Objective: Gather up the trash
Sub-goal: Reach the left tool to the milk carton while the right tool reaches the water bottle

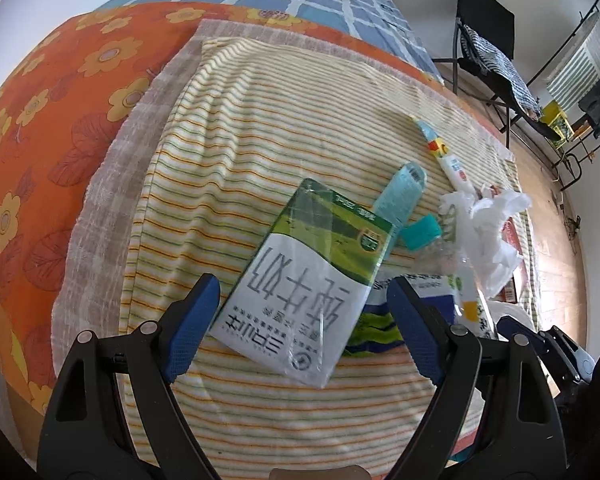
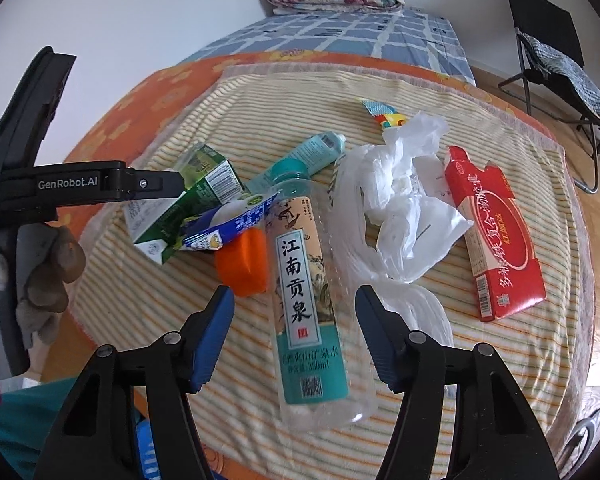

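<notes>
Left wrist view: left tongs (image 1: pixel 304 312) gape around a milk carton (image 1: pixel 300 280) on the bed (image 1: pixel 40 120), apparently poised to grab it, while right tongs (image 2: pixel 296 332) straddle, jaws apart, a water bottle (image 2: pixel 304 304), other trash just beyond.

From the left wrist, the green-and-white milk carton (image 1: pixel 300 276) hides most of the blue-and-white crumpled foil pouch (image 1: pixel 432 294) behind it, and the clear plastic water bottle (image 1: pixel 452 256) shows only its teal cap and neck. From the right wrist, the black left gripper (image 2: pixel 156 186) covers part of that carton, and the small print on the red cardboard medicine box (image 2: pixel 500 240) is unreadable.
</notes>
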The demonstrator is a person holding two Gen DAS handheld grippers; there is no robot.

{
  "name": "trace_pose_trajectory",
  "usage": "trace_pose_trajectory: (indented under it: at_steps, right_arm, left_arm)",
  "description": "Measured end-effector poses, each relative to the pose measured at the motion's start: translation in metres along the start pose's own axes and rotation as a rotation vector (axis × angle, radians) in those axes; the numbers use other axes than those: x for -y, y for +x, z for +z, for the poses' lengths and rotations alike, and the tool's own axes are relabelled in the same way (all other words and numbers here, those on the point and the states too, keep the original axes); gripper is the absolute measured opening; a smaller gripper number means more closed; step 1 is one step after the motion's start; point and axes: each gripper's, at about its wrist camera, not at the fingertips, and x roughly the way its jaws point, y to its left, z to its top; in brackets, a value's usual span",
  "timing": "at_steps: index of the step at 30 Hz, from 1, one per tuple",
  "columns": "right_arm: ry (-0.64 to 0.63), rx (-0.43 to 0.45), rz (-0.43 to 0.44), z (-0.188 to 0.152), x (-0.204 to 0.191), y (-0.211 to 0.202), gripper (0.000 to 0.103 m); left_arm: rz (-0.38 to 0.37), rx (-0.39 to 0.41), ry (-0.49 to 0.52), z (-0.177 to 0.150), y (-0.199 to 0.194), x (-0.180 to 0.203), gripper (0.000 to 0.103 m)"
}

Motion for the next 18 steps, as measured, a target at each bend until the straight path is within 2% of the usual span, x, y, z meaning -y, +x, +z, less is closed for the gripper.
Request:
trace_pose_trajectory:
  at_steps: [9,12,18]
  right_arm:
    - [-0.022,-0.028,-0.039,0.002,-0.001,0.020,0.062]
    - [-0.010,-0.046,-0.045,-0.002,0.003,0.025,0.055]
    - [0.040,-0.033,0.000,-0.004,0.009,0.020,0.054]
  left_arm:
    - [-0.012,-0.037,0.008,0.000,0.017,-0.003,0.088]
    - [-0.006,-0.044,0.015,-0.002,0.021,-0.004,0.085]
    - [-0.018,-0.026,0.014,-0.003,0.014,-0.005,0.080]
